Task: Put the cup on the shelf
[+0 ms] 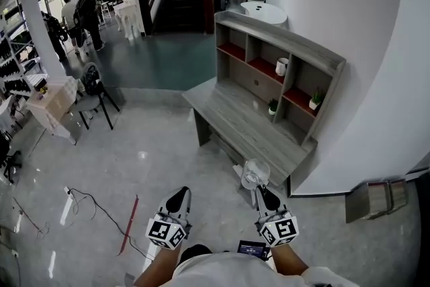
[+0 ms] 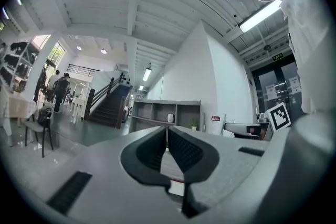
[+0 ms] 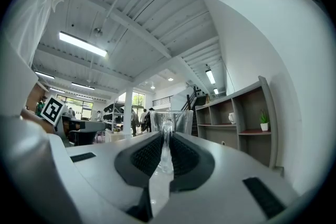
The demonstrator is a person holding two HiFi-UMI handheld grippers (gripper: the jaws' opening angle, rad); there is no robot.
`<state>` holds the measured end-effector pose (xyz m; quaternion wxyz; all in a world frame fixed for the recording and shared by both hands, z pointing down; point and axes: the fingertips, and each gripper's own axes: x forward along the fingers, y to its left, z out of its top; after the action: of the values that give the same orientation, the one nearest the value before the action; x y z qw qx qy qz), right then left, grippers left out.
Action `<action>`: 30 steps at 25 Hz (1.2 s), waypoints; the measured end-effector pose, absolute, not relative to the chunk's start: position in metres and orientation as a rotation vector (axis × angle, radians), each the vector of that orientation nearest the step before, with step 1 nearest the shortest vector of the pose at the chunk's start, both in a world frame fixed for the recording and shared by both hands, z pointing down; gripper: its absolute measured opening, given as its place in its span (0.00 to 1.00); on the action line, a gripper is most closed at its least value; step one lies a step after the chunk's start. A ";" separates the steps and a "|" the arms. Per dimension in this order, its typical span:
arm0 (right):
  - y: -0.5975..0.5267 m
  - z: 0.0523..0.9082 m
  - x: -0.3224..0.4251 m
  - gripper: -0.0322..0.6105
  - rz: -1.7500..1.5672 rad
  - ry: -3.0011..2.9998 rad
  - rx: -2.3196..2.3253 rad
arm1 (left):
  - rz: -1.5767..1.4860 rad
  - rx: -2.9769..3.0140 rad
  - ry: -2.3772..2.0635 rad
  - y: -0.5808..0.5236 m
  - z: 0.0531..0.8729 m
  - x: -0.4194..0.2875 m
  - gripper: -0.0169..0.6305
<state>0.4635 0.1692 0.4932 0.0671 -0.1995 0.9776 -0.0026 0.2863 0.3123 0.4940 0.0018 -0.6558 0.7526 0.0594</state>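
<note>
**At my right gripper's tip: cup, carried; shelf ahead and to the right**

Nearest, on my left: left gripper [image 2: 167, 131], jaws together, nothing between them.
On my right: right gripper [image 3: 166, 136], jaws clamped on a thin clear part of the cup [image 3: 170, 123]. Handle or wall, I cannot tell which.
Cup: clear glass, upright, mouth up, projecting past the jaw tips toward the furniture.
Beyond it: grey desk [image 1: 248, 128], with its near end just past the cup in the head view.
Farthest: shelf [image 1: 299, 45] along the desk's back edge, long axis running away from me, open bays facing left. One bay holds a white mug [image 1: 281, 66], the lower ones small plants [image 1: 314, 99].
Bearing: shelf lies ahead and right of the cup, well apart; my right hand is nearer.
Judgement: carry forward, then rightward into a bare bay.
</note>
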 end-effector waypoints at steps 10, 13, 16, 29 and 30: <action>0.134 0.503 0.440 0.12 -0.029 2.963 -0.574 | 0.188 -2.077 2.376 0.278 0.503 0.263 0.04; 0.117 0.505 0.424 0.12 -0.026 2.964 -0.573 | 0.203 -2.077 2.380 0.263 0.508 0.245 0.04; 0.099 0.503 0.400 0.12 -0.037 2.963 -0.567 | 0.230 -2.081 2.385 0.244 0.511 0.220 0.04; 0.029 0.479 0.272 0.12 -0.035 2.936 -0.587 | 0.183 -2.117 2.305 0.169 0.498 0.096 0.04; 0.026 0.478 0.262 0.12 -0.034 2.932 -0.587 | 0.181 -2.123 2.300 0.164 0.499 0.086 0.04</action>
<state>0.2622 0.0263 0.4783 0.0755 -0.1958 0.9777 -0.0113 0.0865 0.1644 0.4987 0.0033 -0.6771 0.7336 0.0576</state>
